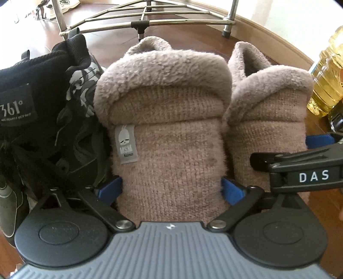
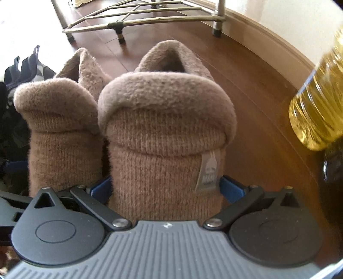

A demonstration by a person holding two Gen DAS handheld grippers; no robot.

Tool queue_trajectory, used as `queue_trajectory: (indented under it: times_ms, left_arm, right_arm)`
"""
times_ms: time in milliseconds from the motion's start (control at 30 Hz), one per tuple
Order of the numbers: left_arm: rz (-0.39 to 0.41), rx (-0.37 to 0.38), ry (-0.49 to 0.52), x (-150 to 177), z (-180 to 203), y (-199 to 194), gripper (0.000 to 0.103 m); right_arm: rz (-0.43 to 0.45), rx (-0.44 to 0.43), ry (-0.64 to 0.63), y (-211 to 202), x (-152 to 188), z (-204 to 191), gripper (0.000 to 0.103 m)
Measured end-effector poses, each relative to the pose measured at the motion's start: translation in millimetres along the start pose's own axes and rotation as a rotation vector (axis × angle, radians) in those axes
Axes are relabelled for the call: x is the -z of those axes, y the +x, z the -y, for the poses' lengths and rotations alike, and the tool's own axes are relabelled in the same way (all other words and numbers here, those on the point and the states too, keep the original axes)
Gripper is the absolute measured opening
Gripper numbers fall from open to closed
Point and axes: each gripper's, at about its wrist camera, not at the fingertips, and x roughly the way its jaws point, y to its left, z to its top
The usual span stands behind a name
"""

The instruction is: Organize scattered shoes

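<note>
Wood floor [image 1: 214,38]; both grippers steeply down, straddling slippers.

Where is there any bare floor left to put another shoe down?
Bare wood floor lies between the right slipper, the oil bottle and the metal rack. It is crowded leftward: left slipper against the black sneaker.

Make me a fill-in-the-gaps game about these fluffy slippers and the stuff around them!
1. ___ fuzzy brown knitted slippers stand side by side on the wooden floor.
2. The lace-up shoe with the 361° label beside them is coloured ___.
3. The clear plastic bottle holds a ___ liquid.
4. The rod shoe rack behind the slippers is made of ___.

Missing words: two, black, yellow, metal.
</note>
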Motion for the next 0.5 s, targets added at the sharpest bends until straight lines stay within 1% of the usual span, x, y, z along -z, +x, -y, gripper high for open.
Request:
queue_trajectory:
  times_ms: [100,233,333,367,433,500]
  left_arm:
    - [-0.002,-0.002,-0.006,0,-2,2,0.103]
    - [-0.018,0.011,-0.036,-3,-8,6,0.103]
    - [-0.023,0.019,-0.037,-4,-9,6,0.099]
    - [-0.02,0.017,-0.029,-4,-7,5,0.097]
    - [-0.014,0.017,-0.022,-4,-6,4,0.095]
    - [-0.006,0.024,-0.009,-5,-6,5,0.09]
  right_arm:
    - [0.0,0.0,0.003,5,3,1,0.103]
    - [-0.014,0.02,-0.006,16,-1,-4,0.103]
    - [-0.04,0.038,-0.013,16,-5,-7,0.103]
    - [-0.035,0.038,-0.016,15,-5,-6,0.103]
    - [-0.014,0.033,-0.012,16,-1,-5,0.103]
    - [0.004,0.028,-0.011,16,1,-4,0.103]
